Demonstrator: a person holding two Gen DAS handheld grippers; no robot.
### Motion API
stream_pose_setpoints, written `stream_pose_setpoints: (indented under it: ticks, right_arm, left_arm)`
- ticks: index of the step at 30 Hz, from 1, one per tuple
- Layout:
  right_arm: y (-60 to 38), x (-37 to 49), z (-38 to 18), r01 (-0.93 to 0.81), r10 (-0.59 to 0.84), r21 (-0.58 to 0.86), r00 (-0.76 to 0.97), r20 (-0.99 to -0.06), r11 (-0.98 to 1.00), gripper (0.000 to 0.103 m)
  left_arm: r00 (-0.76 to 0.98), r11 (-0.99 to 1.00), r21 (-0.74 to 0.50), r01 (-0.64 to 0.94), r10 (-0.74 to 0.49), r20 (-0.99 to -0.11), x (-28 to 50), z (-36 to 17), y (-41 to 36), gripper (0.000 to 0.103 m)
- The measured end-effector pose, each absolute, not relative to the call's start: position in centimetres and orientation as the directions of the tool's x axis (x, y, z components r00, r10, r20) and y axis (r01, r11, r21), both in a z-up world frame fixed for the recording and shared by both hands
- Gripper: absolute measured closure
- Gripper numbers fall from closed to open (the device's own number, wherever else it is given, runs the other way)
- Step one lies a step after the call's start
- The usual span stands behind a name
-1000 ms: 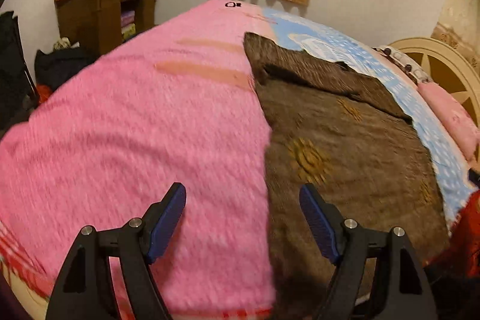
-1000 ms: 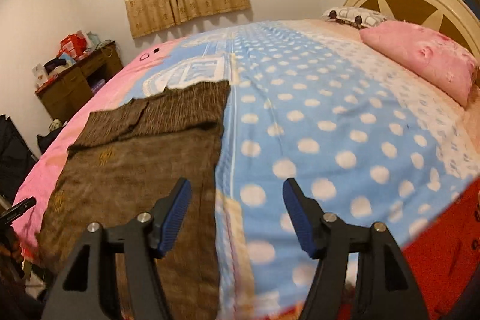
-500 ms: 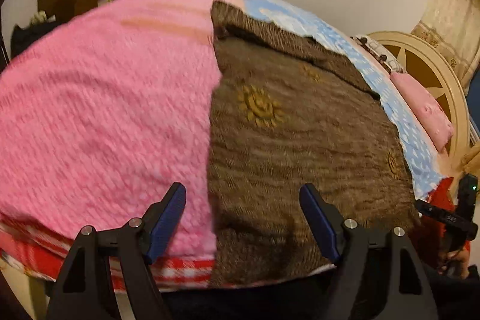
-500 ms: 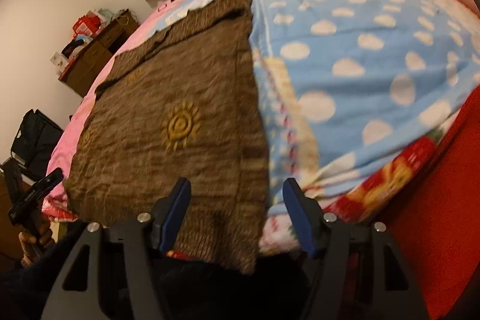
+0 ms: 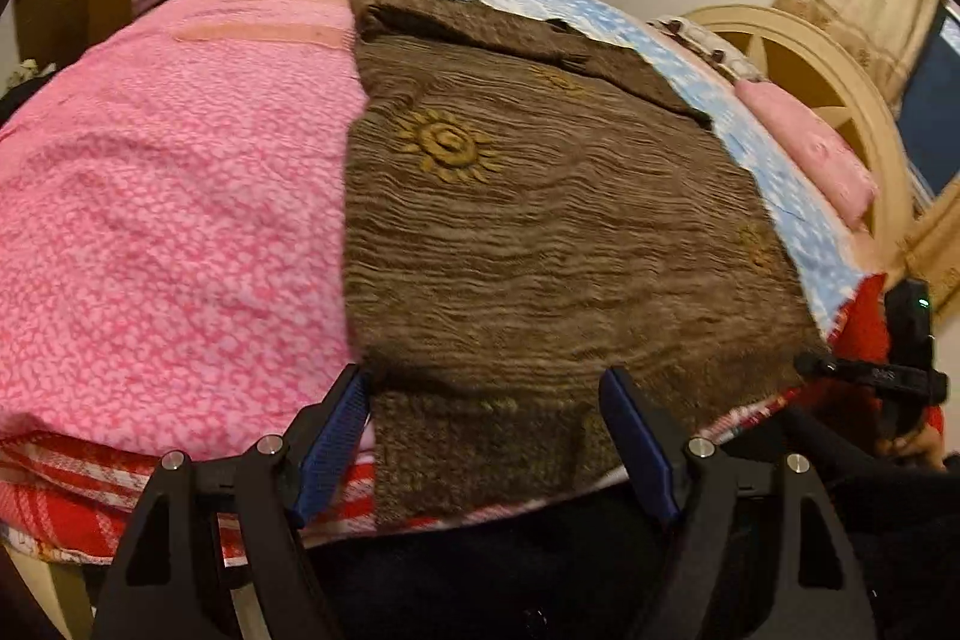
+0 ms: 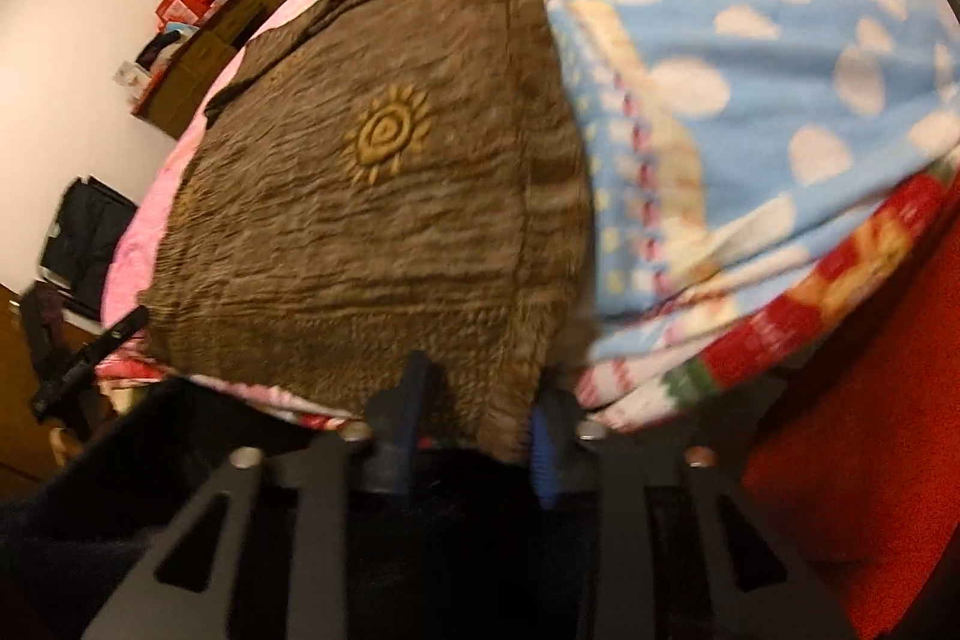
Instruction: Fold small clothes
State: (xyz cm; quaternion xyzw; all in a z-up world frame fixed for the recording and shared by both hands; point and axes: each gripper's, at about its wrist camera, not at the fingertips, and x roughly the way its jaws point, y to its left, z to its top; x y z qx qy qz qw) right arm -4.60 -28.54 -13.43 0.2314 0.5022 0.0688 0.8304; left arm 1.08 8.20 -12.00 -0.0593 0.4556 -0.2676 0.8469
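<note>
Both grippers have dropped to the near hem of the brown cloth (image 5: 540, 232) lying flat on the bed (image 5: 168, 196): right gripper (image 6: 477, 418) has just been closing around its corner, left gripper (image 5: 486, 430) gapes wide, ready for the first fold.

- bed (image 5: 150, 232) with pink cover left, blue dotted cover (image 6: 750, 16) right
- brown cloth (image 5: 540, 232) flat across middle, near edge hanging over
- pink pillow (image 5: 810, 148) far right

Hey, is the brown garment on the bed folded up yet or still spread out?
Spread out: the brown garment lies flat on the bed, only its far edge doubled over.
</note>
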Motion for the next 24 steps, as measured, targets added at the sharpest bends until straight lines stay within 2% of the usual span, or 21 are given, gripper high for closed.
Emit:
stream_pose_setpoints:
  ticks: [6, 8, 9, 10, 12, 13, 15, 16, 18, 21, 24]
  right_arm:
    - [-29.1, -4.9, -13.7, 0.126, 0.371, 0.490, 0.501, -0.782, 0.863, 0.072]
    - [-29.3, -4.8, -13.8, 0.132, 0.386, 0.513, 0.507, -0.771, 0.848, 0.069]
    - [-29.3, -4.8, -13.8, 0.132, 0.397, 0.526, 0.511, -0.763, 0.840, 0.065]
    - [-29.3, -4.8, -13.8, 0.131, 0.406, 0.537, 0.513, -0.756, 0.833, 0.062]
    - [-29.2, -4.8, -13.8, 0.128, 0.426, 0.561, 0.521, -0.740, 0.818, 0.052]
    - [-29.1, -4.7, -13.8, 0.124, 0.427, 0.560, 0.520, -0.740, 0.819, 0.050]
    - [-28.6, -4.6, -13.6, 0.114, 0.413, 0.538, 0.515, -0.751, 0.836, 0.051]
    - [-28.4, -4.5, -13.5, 0.110, 0.398, 0.517, 0.511, -0.762, 0.849, 0.055]
    - [-28.1, -4.4, -13.5, 0.114, 0.335, 0.444, 0.500, -0.799, 0.889, 0.093]
    - [-29.0, -4.7, -12.6, 0.094, 0.404, 0.528, 0.536, -0.741, 0.844, 0.094]
    - [-29.3, -5.0, -10.4, 0.034, 0.445, 0.572, 0.590, -0.673, 0.820, 0.094]
  left_arm:
    - [0.409, 0.795, -0.472, 0.380, -0.602, -0.685, 1.3, -12.3, 9.7, 0.025]
    - [0.390, 0.782, -0.473, 0.405, -0.616, -0.685, 1.1, -12.3, 9.2, 0.046]
    - [0.369, 0.778, -0.473, 0.414, -0.618, -0.694, 1.1, -12.5, 8.8, 0.063]
    - [0.361, 0.788, -0.453, 0.417, -0.600, -0.713, 1.0, -12.8, 8.3, 0.067]
    - [0.371, 0.793, -0.436, 0.425, -0.592, -0.715, 0.9, -12.8, 8.0, 0.067]
    - [0.369, 0.789, -0.443, 0.426, -0.599, -0.711, 1.0, -12.7, 8.0, 0.067]
    - [0.365, 0.778, -0.466, 0.421, -0.616, -0.698, 1.1, -12.6, 8.2, 0.074]
    - [0.363, 0.772, -0.478, 0.418, -0.625, -0.692, 1.1, -12.5, 8.3, 0.084]
    - [0.358, 0.767, -0.490, 0.414, -0.632, -0.687, 1.2, -12.5, 8.7, 0.088]
    - [0.377, 0.759, -0.498, 0.418, -0.644, -0.665, 1.1, -11.4, 9.2, 0.090]
    - [0.396, 0.716, -0.559, 0.418, -0.697, -0.597, 1.2, -9.8, 9.8, 0.090]
